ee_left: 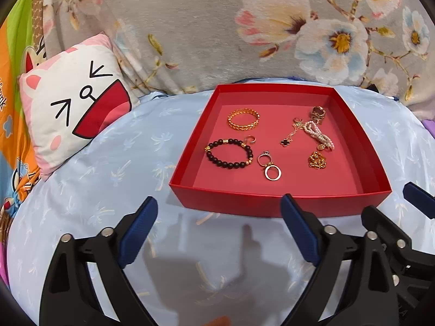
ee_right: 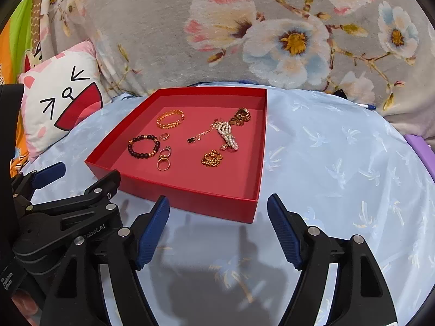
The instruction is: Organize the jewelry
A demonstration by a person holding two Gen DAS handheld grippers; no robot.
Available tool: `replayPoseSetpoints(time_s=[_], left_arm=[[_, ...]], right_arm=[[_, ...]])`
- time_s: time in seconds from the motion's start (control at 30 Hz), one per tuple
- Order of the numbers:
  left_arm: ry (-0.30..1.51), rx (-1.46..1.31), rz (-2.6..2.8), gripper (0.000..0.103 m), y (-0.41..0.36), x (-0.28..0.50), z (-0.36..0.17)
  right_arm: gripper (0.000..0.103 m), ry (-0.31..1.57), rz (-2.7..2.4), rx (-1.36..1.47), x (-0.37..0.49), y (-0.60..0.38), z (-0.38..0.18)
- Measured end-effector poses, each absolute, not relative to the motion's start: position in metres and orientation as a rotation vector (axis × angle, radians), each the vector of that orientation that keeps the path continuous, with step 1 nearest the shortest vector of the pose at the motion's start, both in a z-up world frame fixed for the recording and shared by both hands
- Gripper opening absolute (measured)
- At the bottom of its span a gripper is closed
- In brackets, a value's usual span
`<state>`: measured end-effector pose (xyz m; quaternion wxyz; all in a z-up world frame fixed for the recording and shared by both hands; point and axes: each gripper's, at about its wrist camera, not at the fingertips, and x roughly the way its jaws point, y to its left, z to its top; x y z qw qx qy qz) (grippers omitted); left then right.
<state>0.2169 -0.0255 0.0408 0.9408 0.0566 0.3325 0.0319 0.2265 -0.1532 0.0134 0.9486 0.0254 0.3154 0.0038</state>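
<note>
Several gold and beaded jewelry pieces [ee_left: 274, 141], red tray [ee_left: 272, 203]

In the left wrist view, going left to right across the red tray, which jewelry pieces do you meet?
Inside the red tray: black bead bracelet → gold chain bracelet → pair of rings → black clover charm → pearl strand.

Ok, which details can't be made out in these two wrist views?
- Pile at the red cardboard tray's far right corner: white pearl strand overlaps a gold chain and dark clasp piece; separate pieces unclear in both views.
- Small gold rings: too small for stones or count.
- Purple object: cut off by the right view's edge.
</note>
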Motion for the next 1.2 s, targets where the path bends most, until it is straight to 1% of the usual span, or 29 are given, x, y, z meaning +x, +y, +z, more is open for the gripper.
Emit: replayPoseSetpoints(time_s=[0.03,0.33,1.2], left_arm=[[0.678,0.113,0.067,0.093,-0.0247,0.2168,0.0411],[0.691,0.108,0.067,0.097,-0.0211,0.2175,0.0398],[0.712,0.095,0.063,0.097,-0.0207,0.2183,0.0352]], right_arm=[[0.076,0.639,0.005,0.054,0.2262,-0.1536,0.0134],[0.082,0.634,-0.015,0.038,0.2266,-0.1540,0.0122],[0.084,0.632,-0.026,0.020,0.2273,-0.1562,0.0115]])
